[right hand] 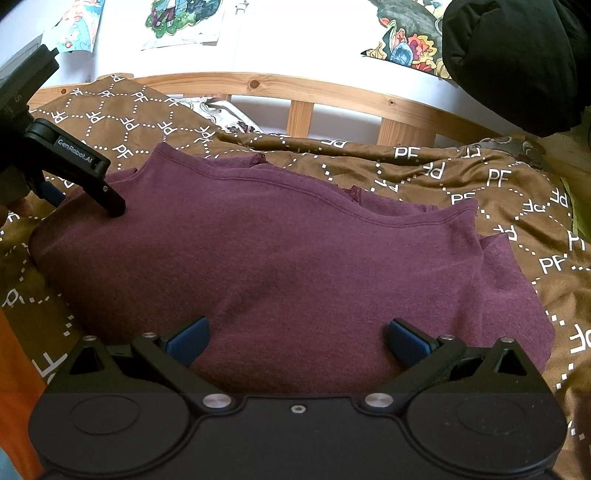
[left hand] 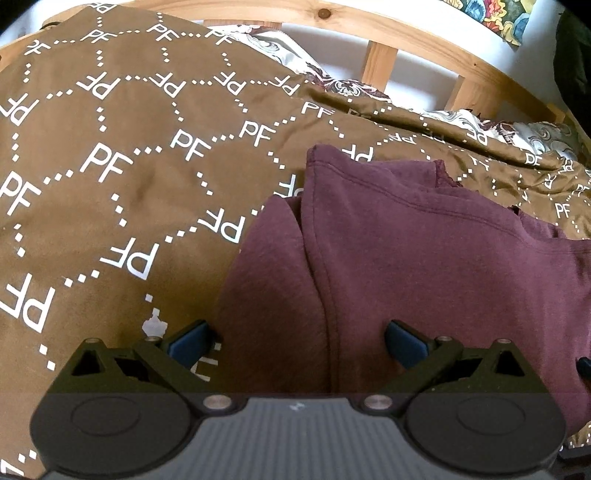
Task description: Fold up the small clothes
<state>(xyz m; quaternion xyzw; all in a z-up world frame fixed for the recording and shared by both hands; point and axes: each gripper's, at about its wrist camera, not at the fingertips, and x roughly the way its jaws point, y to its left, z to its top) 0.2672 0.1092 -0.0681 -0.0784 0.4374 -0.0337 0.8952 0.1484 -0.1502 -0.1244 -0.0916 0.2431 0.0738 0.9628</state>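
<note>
Nearest in the right wrist view, the right gripper [right hand: 297, 338] has its blue-padded fingers spread wide with nothing between them, hovering over the near edge of a maroon garment [right hand: 280, 258]. The garment lies partly folded on the brown bedspread [right hand: 498, 184] printed with white "PF" letters, its stitched hem running across the far side and a folded layer showing at its right end.

In the left wrist view, the left gripper [left hand: 297, 338] is likewise wide open and holds nothing; the garment's left end [left hand: 406, 258] lies directly under and ahead of it, a hemmed fold doubled over the layer below. Seen from the right wrist, that gripper [right hand: 107, 199] comes in at the garment's left end, one black finger tip on or just above the cloth.

Farther back, a patterned pillow [left hand: 273, 40] peeks out from under the bedspread before the wooden bed rail [right hand: 295, 92], with posters [right hand: 177, 18] on the white wall.
</note>
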